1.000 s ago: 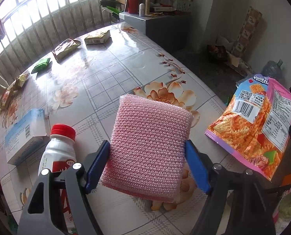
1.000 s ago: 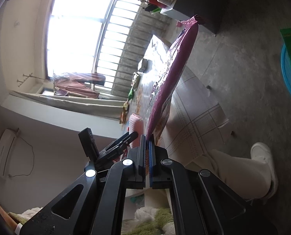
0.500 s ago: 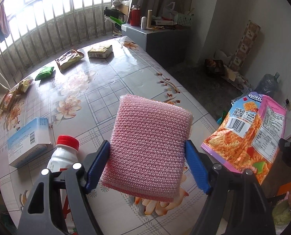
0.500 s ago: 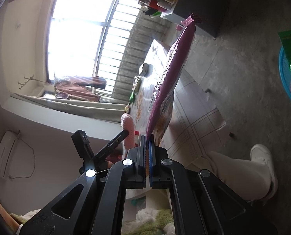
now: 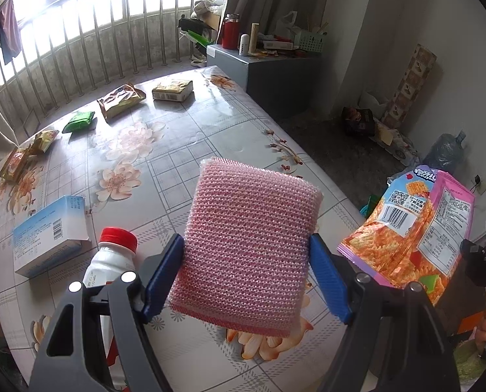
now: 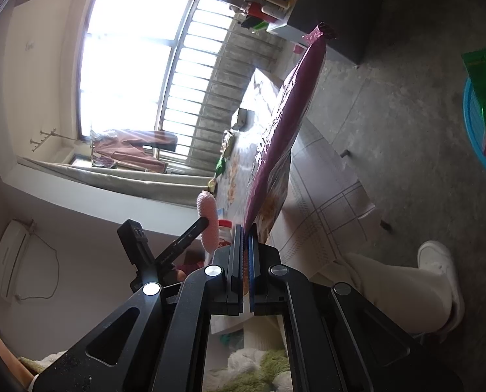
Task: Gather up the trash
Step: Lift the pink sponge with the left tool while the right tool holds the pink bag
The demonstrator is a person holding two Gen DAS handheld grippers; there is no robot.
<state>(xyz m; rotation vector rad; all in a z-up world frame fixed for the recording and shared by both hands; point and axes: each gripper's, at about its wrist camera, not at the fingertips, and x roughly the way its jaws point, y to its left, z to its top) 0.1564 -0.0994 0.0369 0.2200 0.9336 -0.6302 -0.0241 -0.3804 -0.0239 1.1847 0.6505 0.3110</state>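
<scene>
1. Left tool clamps the pink sponge, now higher above the desk
2. Right tool pinches the snack bag, carried off the desk edge toward the blue basket

Table: floral, grid-patterned cover, spread beyond the fingers.
Left of the fingers: red-capped white bottle; just past it, a blue-white box.
Far edge, well ahead: yellow packet, brown packet, green packet, two small wrappers.
</scene>
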